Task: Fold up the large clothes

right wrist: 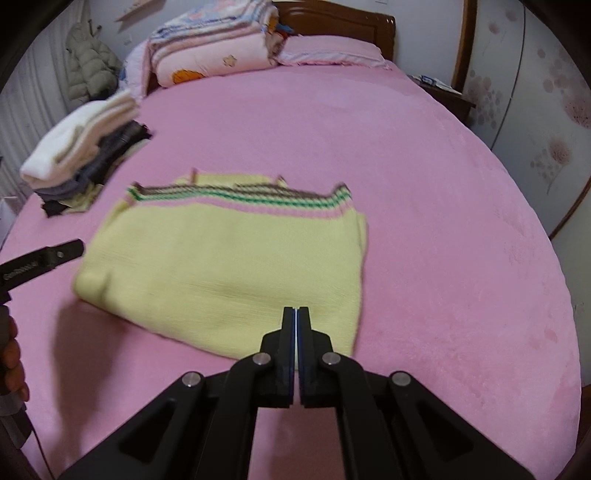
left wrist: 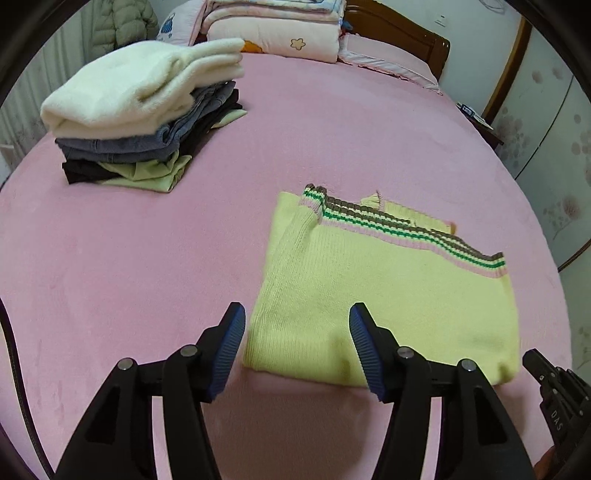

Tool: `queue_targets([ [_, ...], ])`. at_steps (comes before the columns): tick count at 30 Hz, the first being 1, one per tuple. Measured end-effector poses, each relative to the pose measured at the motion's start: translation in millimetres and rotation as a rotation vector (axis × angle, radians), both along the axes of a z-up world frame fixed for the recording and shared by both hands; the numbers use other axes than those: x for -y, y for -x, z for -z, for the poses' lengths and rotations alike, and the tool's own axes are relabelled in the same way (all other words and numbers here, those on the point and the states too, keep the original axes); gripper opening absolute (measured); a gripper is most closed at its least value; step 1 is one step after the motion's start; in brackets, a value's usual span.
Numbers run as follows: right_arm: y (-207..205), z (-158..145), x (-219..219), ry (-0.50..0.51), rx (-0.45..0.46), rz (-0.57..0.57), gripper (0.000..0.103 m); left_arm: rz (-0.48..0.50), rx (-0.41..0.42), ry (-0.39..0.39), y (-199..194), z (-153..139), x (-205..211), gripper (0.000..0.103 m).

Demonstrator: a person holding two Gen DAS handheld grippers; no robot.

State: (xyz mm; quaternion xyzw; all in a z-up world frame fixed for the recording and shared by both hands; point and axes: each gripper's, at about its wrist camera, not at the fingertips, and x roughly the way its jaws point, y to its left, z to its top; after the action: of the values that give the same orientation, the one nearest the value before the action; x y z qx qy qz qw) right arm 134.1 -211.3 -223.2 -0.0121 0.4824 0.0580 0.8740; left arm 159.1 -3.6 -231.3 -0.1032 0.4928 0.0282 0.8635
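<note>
A pale yellow knitted sweater (left wrist: 384, 295) lies folded into a rectangle on the pink bed, its striped green, brown and pink hem along the far edge. My left gripper (left wrist: 297, 325) hangs above the sweater's near left corner, jaws apart, with nothing between the blue pads. In the right wrist view the same sweater (right wrist: 229, 266) fills the middle. My right gripper (right wrist: 296, 314) is shut over its near edge, pads pressed together with no cloth between them. The left gripper's finger (right wrist: 55, 254) pokes in at the sweater's left side.
A stack of folded clothes (left wrist: 147, 107), cream on top over grey, black and green, sits at the far left of the pink bed (left wrist: 332, 129). Folded quilts (left wrist: 277, 33) and a pillow lie at the wooden headboard. A hand (right wrist: 11, 362) shows at the left edge.
</note>
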Motion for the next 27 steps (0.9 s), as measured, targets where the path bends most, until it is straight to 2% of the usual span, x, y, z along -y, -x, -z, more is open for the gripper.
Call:
queue_targets([
  [1,1.9,-6.1,-3.6,-0.014,0.009,-0.005,0.000,-0.003,-0.010,0.012,0.6,-1.5,-1.8,0.060],
  [5,7.5,-25.2,-16.8,-0.050,0.030,-0.024,0.003,-0.031,-0.048,0.092,15.8,-13.4,-5.1,0.081],
  [9,9.3,-39.4,-29.6,-0.072,0.048,-0.045,0.003,-0.025,-0.063,0.151,33.1,-20.1,-1.3,0.083],
  [12,9.2,-46.2,-37.7,-0.078,0.056,-0.056,0.006,-0.037,-0.098,0.226,42.5,-14.5,-2.8,0.083],
  [14,8.0,-48.7,-41.4,-0.089,0.061,-0.058,0.014,-0.053,-0.118,0.292,46.8,-5.7,-5.6,0.083],
  [16,7.1,-49.0,-44.9,-0.088,0.077,-0.062,0.018,-0.075,-0.123,0.344,50.6,5.0,-9.4,0.083],
  [20,0.9,-41.7,-50.4,-0.059,0.093,-0.075,0.018,-0.122,-0.107,0.464,55.0,31.0,-20.0,0.083],
  [24,-5.4,-32.0,-53.5,-0.046,0.104,-0.085,0.018,-0.158,-0.116,0.589,51.2,68.7,-27.0,0.083],
  [27,-7.7,-23.8,-54.7,-0.044,0.105,-0.088,0.018,-0.174,-0.057,0.639,48.6,83.0,-30.2,0.083],
])
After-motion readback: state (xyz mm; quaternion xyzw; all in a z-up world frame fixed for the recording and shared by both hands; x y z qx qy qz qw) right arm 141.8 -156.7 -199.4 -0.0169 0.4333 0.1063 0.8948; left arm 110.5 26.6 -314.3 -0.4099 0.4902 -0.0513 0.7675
